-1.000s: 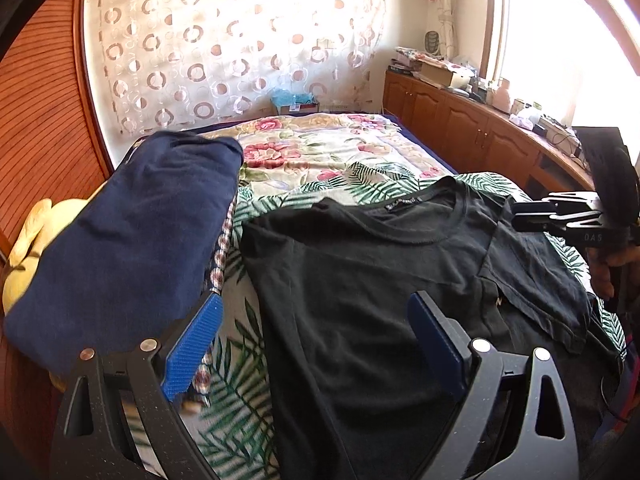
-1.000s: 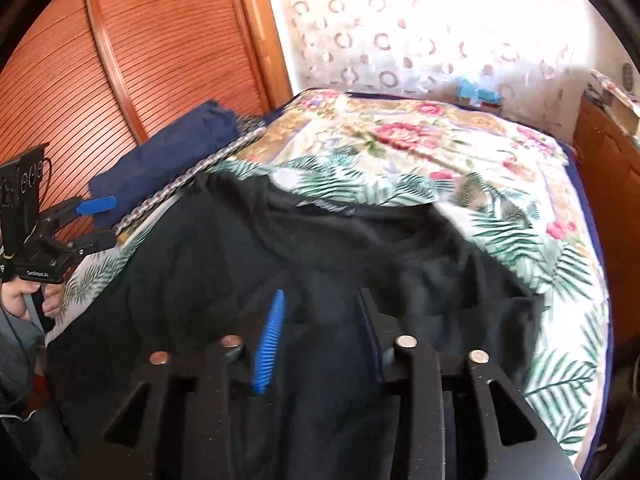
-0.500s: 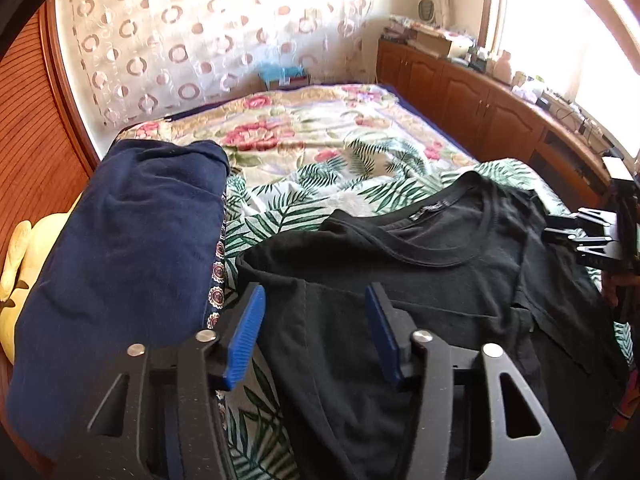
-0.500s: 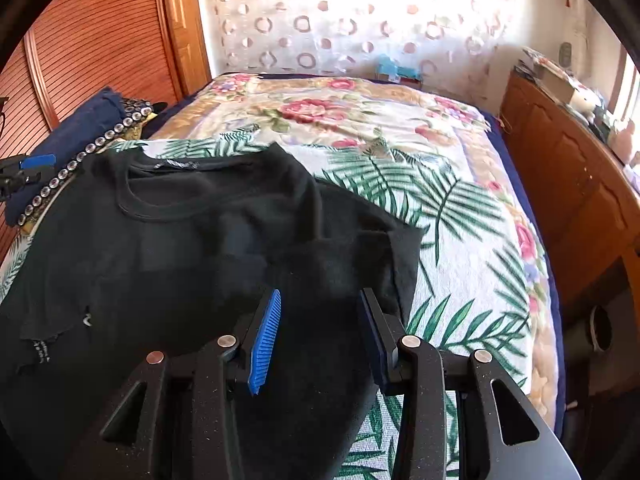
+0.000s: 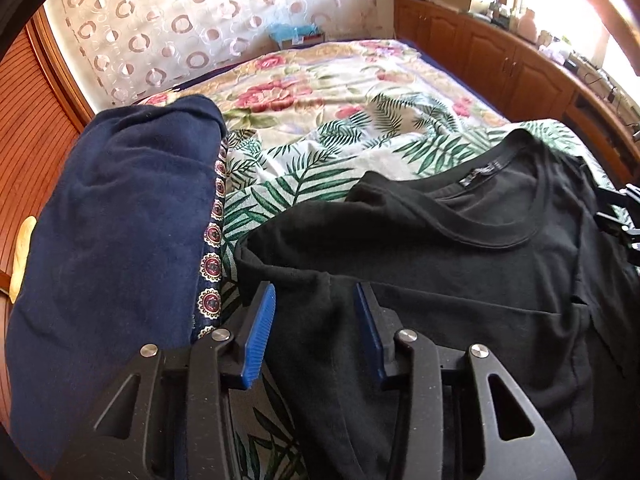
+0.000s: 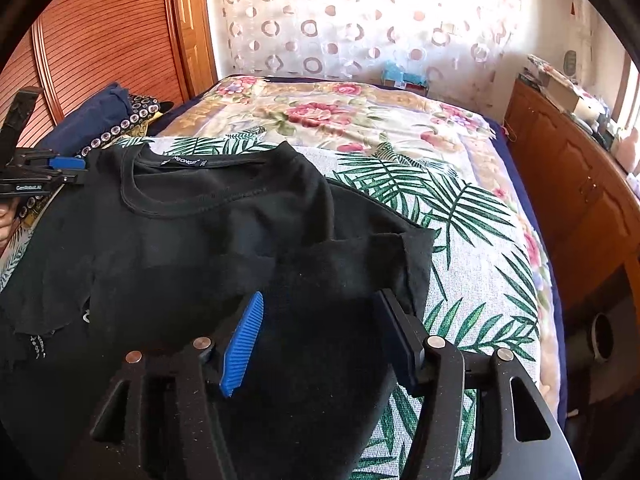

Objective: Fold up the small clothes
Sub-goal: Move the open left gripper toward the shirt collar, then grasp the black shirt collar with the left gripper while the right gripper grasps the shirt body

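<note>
Both tongs, left (image 5: 314, 312) and right (image 6: 320, 320), gape over the black T-shirt (image 6: 208, 232), seemingly not gripping.

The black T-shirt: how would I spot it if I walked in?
Find the bed with the leaf-and-flower printed cover. The black cotton T-shirt lies spread flat on its near end, round collar toward the curtain. Unlike the folded navy-blue garment beside it, it is black and unfolded.

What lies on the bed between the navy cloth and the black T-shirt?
In the left wrist view, a strip of patterned trim edges the navy cloth; then only the palm-leaf cover shows before the black T-shirt.
</note>
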The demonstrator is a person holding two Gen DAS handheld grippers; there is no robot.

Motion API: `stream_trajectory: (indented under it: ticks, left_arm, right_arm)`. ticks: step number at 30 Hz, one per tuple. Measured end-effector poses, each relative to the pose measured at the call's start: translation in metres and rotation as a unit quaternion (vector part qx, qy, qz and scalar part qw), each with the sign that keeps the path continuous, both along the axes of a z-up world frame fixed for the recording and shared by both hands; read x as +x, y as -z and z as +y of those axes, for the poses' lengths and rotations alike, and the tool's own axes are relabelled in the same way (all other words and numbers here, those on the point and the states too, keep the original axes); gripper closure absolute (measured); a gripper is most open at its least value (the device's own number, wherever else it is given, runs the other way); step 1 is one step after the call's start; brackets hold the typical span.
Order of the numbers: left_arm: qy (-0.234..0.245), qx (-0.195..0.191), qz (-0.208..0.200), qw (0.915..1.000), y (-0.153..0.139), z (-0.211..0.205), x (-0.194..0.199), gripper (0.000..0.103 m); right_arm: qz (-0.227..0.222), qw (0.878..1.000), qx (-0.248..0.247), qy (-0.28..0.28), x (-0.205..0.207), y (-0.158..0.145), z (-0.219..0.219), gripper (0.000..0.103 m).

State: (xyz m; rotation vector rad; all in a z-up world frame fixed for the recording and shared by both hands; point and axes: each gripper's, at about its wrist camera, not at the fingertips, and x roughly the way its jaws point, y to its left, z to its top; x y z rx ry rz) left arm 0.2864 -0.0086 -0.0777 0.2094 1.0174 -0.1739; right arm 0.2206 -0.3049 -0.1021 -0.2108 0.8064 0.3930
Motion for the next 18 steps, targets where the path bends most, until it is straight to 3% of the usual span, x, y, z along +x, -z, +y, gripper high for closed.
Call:
stream_trajectory:
  ticks: [6,11,18]
  left_arm:
    - [0.002,0.009,0.003,1.0000,0.0050,-0.0032,0.0039,0.061]
    - [0.009,0.007,0.008,0.9999,0.0053,-0.0028,0.0026,0.089]
    - [0.024,0.012,0.013,0.9996,0.0039,-0.0032,-0.0005,0.098]
  right_arm:
    - [0.000,1.000,0.001,0.000,-0.0004,-0.0007,0.0005,0.042]
    - [0.000,1.000,0.001,0.000,-0.0002,-0.0006,0.0005,0.042]
    - [0.000,1.000,0.002,0.000,-0.0001,-0.0007,0.0002,0.042]
